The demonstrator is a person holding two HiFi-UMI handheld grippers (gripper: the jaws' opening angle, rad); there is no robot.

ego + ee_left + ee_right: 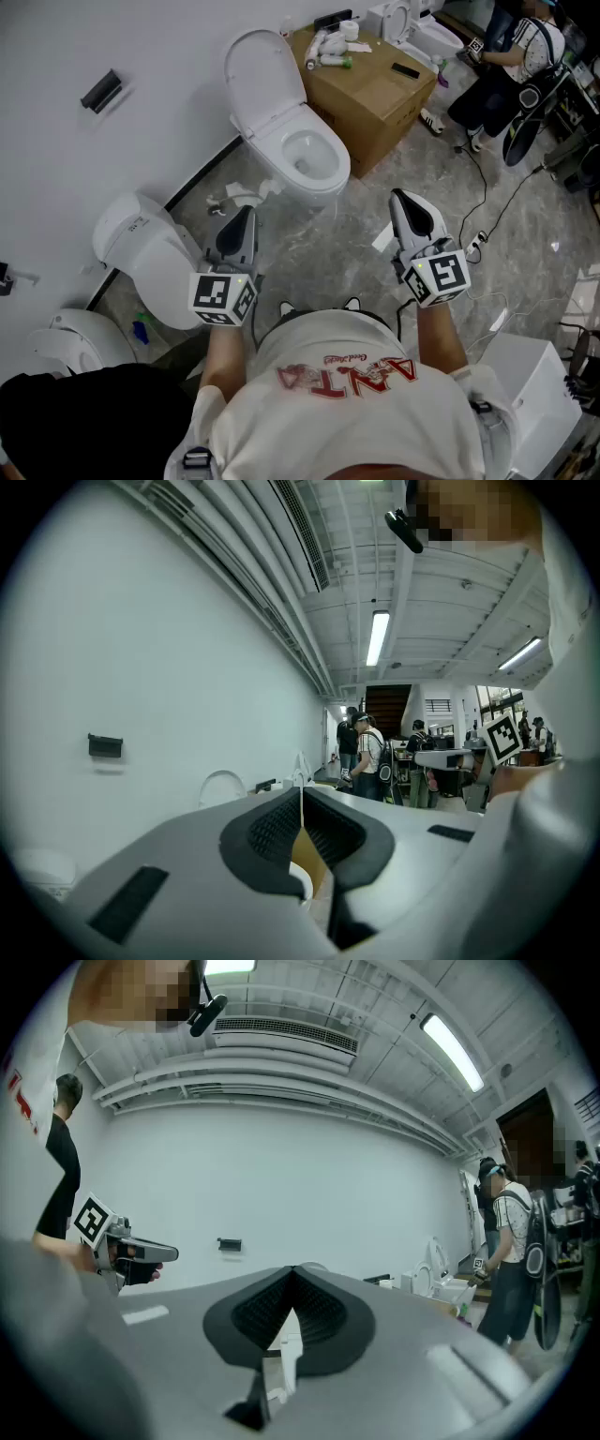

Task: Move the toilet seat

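Note:
A white toilet (pixel 309 159) stands by the wall with its lid (pixel 267 70) raised upright; whether the seat ring is up with the lid or down on the bowl I cannot tell. My left gripper (pixel 249 212) is held level in front of the bowl, a little to its left, jaws shut and empty. My right gripper (pixel 401 196) hovers to the right of the bowl, also shut with nothing in it. In the left gripper view the shut jaws (pixel 302 795) point toward the wall and the lid (pixel 220 785). The right gripper view shows closed pads (pixel 293 1269) and the left gripper (pixel 122 1246) beside it.
A cardboard box (pixel 370 80) with small items on top sits right of the toilet. Two more white toilets (pixel 150 248) (pixel 80 342) stand at the left. A person (pixel 506 66) crouches at top right. Cables (pixel 487 216) run across the marble floor; a white box (pixel 534 375) is at bottom right.

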